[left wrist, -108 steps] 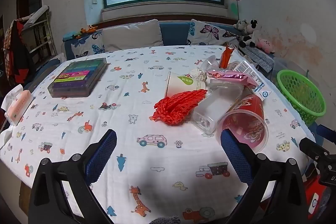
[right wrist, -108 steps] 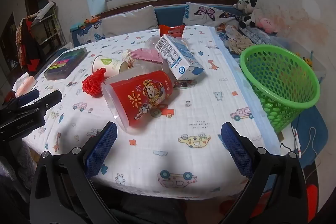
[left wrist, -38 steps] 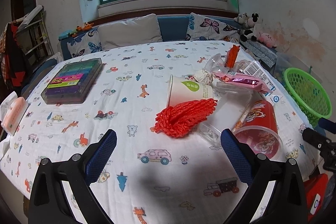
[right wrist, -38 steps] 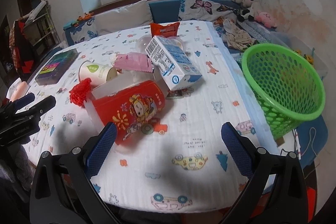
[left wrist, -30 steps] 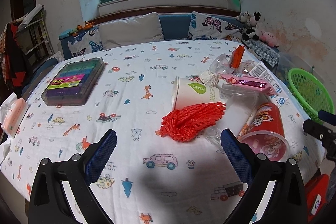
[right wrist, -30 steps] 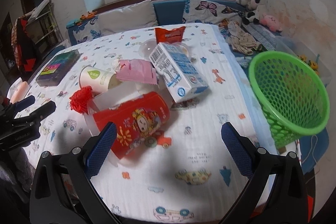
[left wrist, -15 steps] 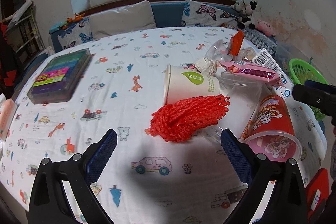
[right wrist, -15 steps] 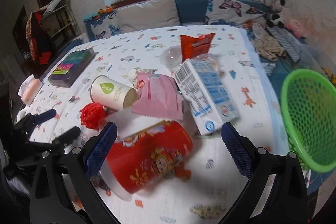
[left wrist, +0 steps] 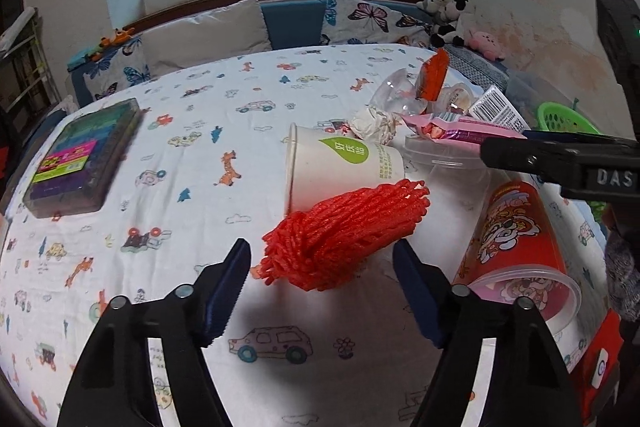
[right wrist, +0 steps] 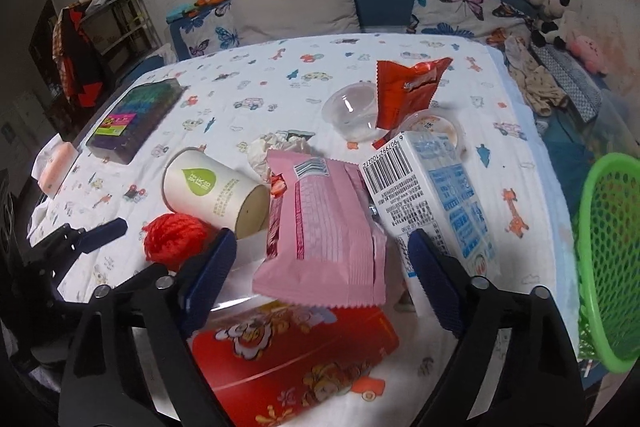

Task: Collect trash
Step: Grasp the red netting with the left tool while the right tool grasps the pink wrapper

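Left claw (left wrist: 321, 281): jaws closing around the bunched red foam fruit net (left wrist: 344, 235), which lies between them; pads not yet touching it.
Right claw (right wrist: 318, 267): jaws closing on the flat pink snack wrapper (right wrist: 324, 227) between them; no contact visible.
Trash pile: white paper cup (right wrist: 214, 193), red printed plastic cup (right wrist: 296, 355) and white-blue milk carton (right wrist: 434, 195) crowd together on the table (left wrist: 240, 99).
Green mesh basket (right wrist: 606, 259): at the table's right edge.
Risk: the wrapper rests on other trash, so a shallow pinch may slide off or drag the carton; the springy net could squeeze out.
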Demonstrator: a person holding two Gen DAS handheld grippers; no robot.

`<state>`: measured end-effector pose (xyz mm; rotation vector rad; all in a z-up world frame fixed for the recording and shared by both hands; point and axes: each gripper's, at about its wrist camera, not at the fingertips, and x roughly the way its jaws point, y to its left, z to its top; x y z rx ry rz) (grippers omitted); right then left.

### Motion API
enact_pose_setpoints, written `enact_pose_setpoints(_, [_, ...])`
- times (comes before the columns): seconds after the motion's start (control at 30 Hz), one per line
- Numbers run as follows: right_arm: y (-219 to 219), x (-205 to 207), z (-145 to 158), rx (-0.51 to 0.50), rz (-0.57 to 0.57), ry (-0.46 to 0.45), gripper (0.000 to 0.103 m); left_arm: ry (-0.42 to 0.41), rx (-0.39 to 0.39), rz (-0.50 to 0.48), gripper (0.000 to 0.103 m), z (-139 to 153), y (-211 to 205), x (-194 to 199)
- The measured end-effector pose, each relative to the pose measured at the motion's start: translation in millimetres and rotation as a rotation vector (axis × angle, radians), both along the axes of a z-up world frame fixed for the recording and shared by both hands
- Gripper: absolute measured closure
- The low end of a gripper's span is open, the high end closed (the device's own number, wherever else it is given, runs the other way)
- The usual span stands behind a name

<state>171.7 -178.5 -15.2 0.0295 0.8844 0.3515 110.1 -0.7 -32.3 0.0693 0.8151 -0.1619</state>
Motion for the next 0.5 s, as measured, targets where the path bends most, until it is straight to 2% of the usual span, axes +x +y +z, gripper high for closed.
enact_pose_setpoints(0.13, [-2.5,5.9,-5.5,0.004,-0.011,0.02,0.028,0.012,-0.024,-0.022,0.043,-2.9,0.9,2.1])
enact_pose_setpoints(0.3, [-5.2,7.9,-12.0,0.025,-0.014,0.044,0.043,0.026,-0.03,-0.034,0.059,-6.2,0.4,2.6])
enact_pose_setpoints(0.5, [-10.8,0.8,-6.8,0.068,-0.014,0.031,0.046,0.027,-0.052,-0.042,0.084,-3.0,2.1,-1.6])
